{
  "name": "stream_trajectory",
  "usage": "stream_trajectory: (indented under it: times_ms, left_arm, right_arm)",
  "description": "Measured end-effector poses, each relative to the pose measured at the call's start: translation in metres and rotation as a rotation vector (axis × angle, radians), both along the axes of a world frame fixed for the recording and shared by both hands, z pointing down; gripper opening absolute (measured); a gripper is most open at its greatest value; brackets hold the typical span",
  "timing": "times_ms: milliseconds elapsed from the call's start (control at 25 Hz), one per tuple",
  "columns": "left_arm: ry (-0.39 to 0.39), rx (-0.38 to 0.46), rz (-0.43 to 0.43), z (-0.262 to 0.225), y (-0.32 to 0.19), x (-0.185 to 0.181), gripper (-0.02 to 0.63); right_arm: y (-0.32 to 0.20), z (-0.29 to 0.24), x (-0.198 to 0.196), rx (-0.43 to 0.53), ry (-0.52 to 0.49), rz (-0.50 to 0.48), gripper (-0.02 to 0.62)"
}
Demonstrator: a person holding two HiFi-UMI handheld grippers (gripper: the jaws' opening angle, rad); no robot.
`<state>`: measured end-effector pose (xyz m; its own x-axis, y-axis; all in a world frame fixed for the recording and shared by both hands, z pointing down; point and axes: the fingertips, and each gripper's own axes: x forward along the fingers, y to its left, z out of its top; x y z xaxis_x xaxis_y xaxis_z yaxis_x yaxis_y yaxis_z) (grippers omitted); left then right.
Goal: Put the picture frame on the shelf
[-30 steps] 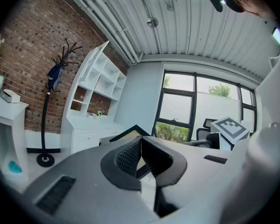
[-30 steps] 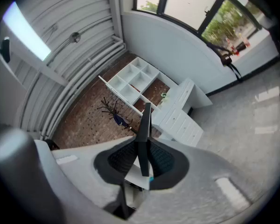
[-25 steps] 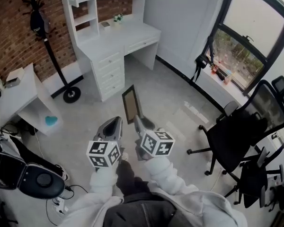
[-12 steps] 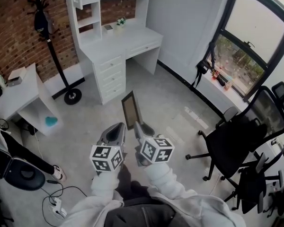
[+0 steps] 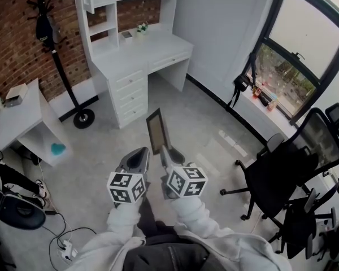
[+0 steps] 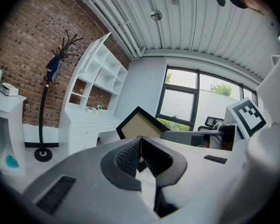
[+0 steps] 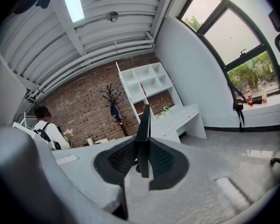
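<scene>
Head view: upright picture frame in right gripper.

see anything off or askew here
Nothing looks spilled or broken. Only the picture frame stands out: the right gripper clamps it by its edge, tilted corner-up in mid-air, well away from the shelf.

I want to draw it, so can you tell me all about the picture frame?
The picture frame is rectangular, with a thin dark border around a plain tan middle. It stands roughly upright in the air above the floor, pinched at its lower edge between the jaws of the right gripper. Nothing else touches it.
</scene>
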<state>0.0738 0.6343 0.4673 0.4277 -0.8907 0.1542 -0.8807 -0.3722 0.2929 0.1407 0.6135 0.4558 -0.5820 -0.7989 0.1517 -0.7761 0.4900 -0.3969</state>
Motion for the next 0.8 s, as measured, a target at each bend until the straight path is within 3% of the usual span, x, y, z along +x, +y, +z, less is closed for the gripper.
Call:
stream_trajectory:
  times_ms: [440,800]
  left_arm:
    - [0.001,-0.009,0.039,0.002,-0.081,-0.010,0.005]
    - [0.003,-0.002,0.057,-0.010,-0.157,-0.039,0.005]
  right_arm:
    - [-0.076,-0.006,-0.016,-0.002,-0.023,0.003,0.066]
    - [-0.148,-0.013,-0.043,-0.010,-0.038,0.017,0.066]
